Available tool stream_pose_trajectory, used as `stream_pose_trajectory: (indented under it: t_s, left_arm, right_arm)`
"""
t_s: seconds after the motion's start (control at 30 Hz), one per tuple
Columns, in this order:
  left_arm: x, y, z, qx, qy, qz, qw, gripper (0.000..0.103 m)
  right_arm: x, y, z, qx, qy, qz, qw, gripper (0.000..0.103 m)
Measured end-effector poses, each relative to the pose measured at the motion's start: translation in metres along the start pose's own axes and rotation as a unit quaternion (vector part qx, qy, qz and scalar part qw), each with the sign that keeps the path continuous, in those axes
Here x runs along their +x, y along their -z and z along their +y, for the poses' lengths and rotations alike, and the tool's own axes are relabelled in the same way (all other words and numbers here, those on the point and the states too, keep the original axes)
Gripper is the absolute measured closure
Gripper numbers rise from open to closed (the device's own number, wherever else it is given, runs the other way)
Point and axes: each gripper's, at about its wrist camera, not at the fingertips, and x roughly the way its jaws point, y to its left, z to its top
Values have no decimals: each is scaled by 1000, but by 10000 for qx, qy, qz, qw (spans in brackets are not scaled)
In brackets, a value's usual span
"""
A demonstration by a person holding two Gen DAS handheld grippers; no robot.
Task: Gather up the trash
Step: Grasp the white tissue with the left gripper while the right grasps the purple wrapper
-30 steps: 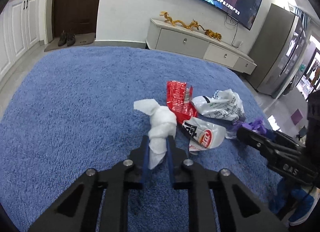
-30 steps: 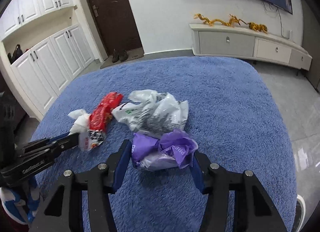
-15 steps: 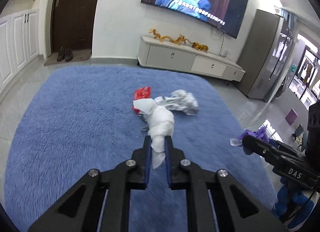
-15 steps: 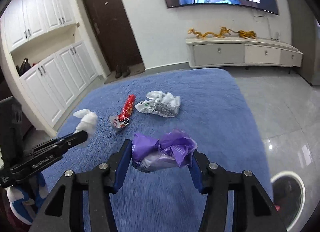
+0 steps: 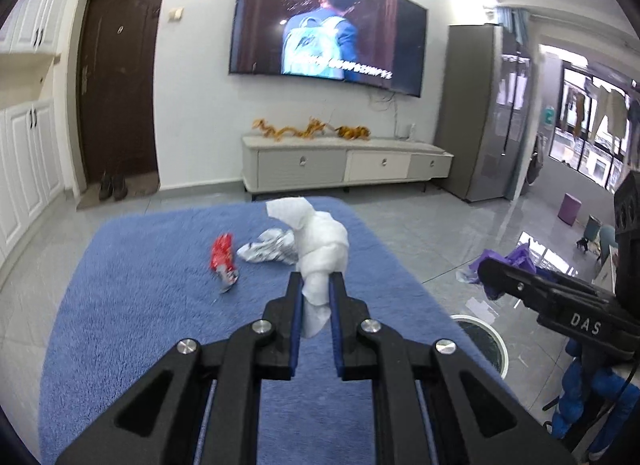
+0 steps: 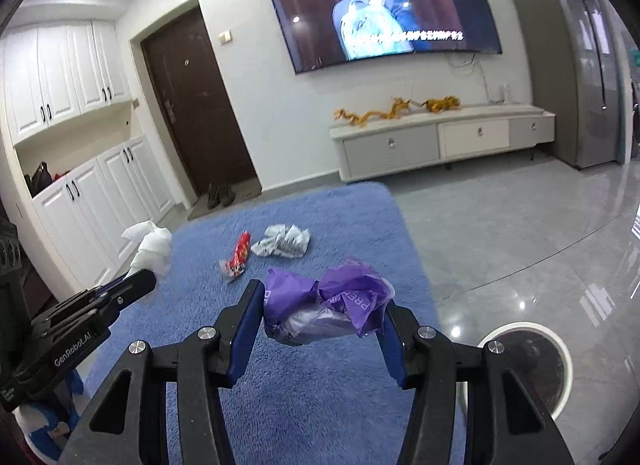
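Note:
My left gripper [image 5: 316, 285] is shut on a crumpled white tissue [image 5: 322, 241], held up over the blue rug [image 5: 140, 305]. In the right wrist view the same tissue [image 6: 150, 249] shows at the left. My right gripper [image 6: 324, 301] is shut on a crumpled purple plastic bag [image 6: 328, 305], also lifted above the rug [image 6: 320, 405]; the bag [image 5: 504, 265] appears at the right of the left wrist view. A red snack wrapper [image 5: 222, 257] and a white plastic bag [image 5: 268, 251] lie far off on the rug.
A round white-rimmed bin [image 6: 528, 365] stands on the grey tiles at the rug's right edge, below my right gripper, and its rim [image 5: 488, 341] shows in the left view. A TV cabinet [image 5: 344, 169], a dark door [image 5: 116, 105], white cupboards [image 6: 88, 185] line the walls.
Both grippers have risen and pulled back from the trash pile, carrying the tissue and the purple bag. The red wrapper and white bag now look small and far; the bin has come into view.

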Motion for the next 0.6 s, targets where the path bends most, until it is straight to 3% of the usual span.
stream_pose_trajectory:
  t_s: [0.3,0.6]
  left_arm:
    - [-21,-8,-54,523,121,-189,9984,91]
    - [4,-16,-106,960,396,26,9946,91]
  right_arm:
    - [-35,0,-26,263,152,-360,9989,52]
    - [-47,-1,-70,544,673,-522,9949,52]
